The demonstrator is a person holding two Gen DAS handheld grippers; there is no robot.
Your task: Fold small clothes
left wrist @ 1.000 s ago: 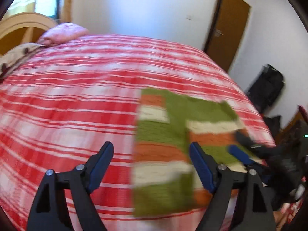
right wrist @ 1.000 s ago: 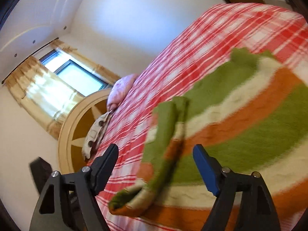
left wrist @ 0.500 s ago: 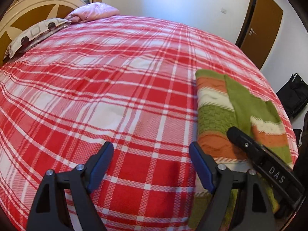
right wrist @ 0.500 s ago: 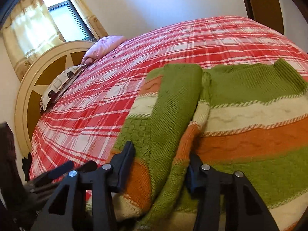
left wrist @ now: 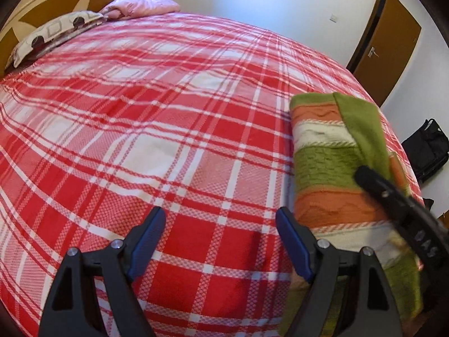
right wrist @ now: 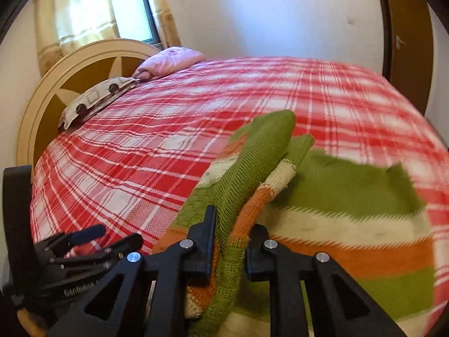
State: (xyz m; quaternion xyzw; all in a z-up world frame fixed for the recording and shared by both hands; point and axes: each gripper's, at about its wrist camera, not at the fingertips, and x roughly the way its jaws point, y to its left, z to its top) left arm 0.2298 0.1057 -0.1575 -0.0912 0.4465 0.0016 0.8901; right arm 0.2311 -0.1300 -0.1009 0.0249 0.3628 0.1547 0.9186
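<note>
A green, orange and cream striped knit sweater [left wrist: 331, 168] lies on the right side of the red plaid bed [left wrist: 157, 129]. My left gripper [left wrist: 221, 238] is open and empty, just left of the sweater's near edge. My right gripper [right wrist: 231, 230] is shut on a folded sleeve and edge of the sweater [right wrist: 252, 174], which it lifts off the rest of the sweater [right wrist: 350, 224]. The right gripper's black arm also shows in the left wrist view [left wrist: 398, 207] over the sweater.
Two pillows [left wrist: 134, 8] and a round headboard [right wrist: 56, 84] stand at the bed's far end. A brown door [left wrist: 387, 45] and a black bag [left wrist: 426, 148] are on the right. A curtained window [right wrist: 84, 8] is behind the headboard.
My right gripper has closed on the sweater's folded sleeve and edge. My left gripper has moved left off the sweater onto bare bedspread and stays open.
</note>
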